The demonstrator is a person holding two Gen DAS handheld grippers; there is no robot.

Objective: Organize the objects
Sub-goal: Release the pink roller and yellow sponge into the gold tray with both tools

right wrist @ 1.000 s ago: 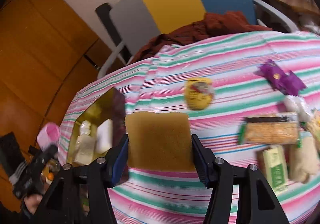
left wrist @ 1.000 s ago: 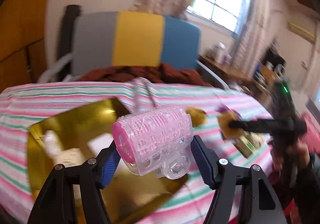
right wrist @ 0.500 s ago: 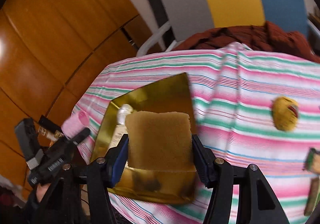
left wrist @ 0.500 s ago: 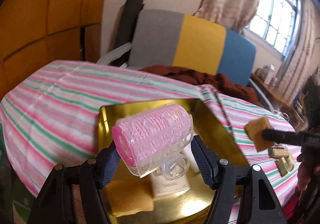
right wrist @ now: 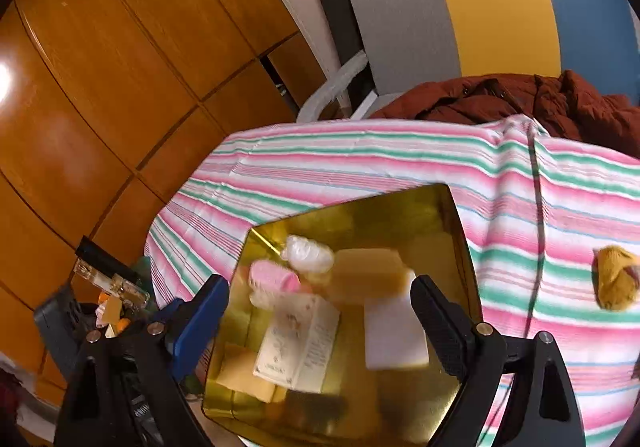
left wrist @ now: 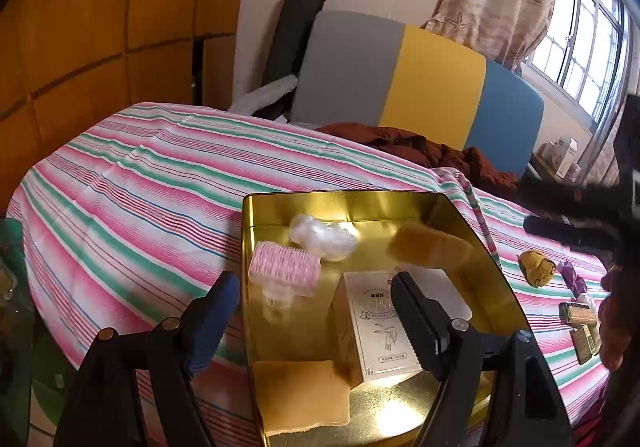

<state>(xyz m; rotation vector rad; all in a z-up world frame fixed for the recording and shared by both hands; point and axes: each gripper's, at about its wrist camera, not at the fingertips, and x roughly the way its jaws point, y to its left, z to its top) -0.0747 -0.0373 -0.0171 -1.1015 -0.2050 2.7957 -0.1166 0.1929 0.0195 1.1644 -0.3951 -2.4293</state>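
Now both the left gripper (left wrist: 310, 311) and right gripper (right wrist: 320, 313) gape empty above the gold tray (left wrist: 504, 287); its light, squashy pink hair roller (left wrist: 285, 268) suits a gentle mid-barrel pinch.

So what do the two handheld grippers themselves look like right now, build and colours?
Both look alike. The left gripper has matte black angular plastic arms with silver screw heads at the joints, one finger faced with a blue ribbed pad, the other finger showing black. The right gripper has the same black frame, silver screws, one blue pad and one black textured pad. No cables or markings show.
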